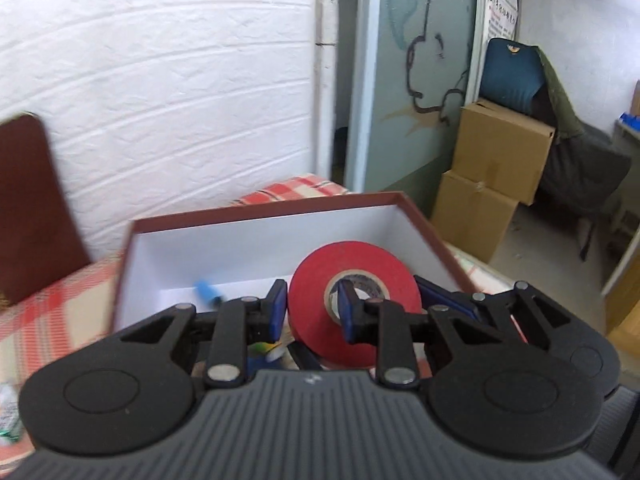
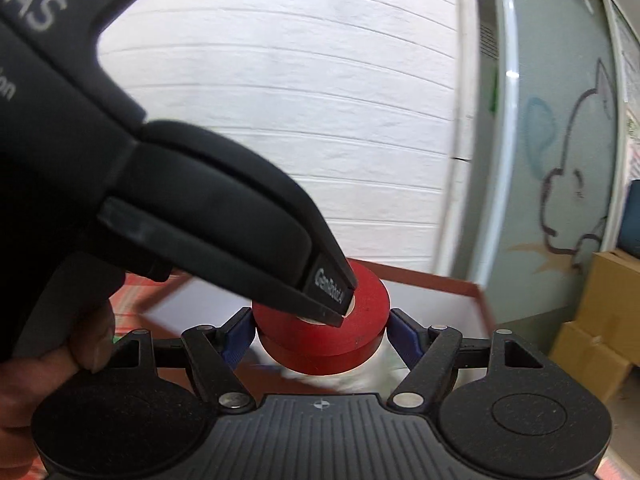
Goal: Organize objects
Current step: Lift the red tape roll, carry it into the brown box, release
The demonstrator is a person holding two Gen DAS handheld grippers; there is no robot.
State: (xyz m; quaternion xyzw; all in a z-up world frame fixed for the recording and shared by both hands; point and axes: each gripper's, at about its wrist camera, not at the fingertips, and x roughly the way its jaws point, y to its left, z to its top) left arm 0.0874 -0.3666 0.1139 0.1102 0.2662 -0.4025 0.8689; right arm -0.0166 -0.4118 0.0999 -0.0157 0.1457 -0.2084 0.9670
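A red tape roll [image 1: 352, 280] hangs above an open box [image 1: 256, 216] with a brown-red rim and white inside. My left gripper [image 1: 312, 308] is shut on the roll's wall, with one blue pad outside it and the other in the core hole. In the right wrist view my right gripper [image 2: 322, 332] is shut on the same red tape roll [image 2: 360, 320], its blue pads pressing on both outer sides. The left gripper [image 2: 332, 300] reaches in from the upper left into the core. A small blue item [image 1: 208, 290] lies in the box.
The box [image 2: 440, 280] stands on a red-and-white checked cloth [image 1: 60, 320] by a white brick wall. A brown board [image 1: 32, 208] leans at the left. Cardboard boxes [image 1: 496, 168] and a chair [image 1: 516, 76] stand at the right. A hand [image 2: 80, 344] holds the left gripper.
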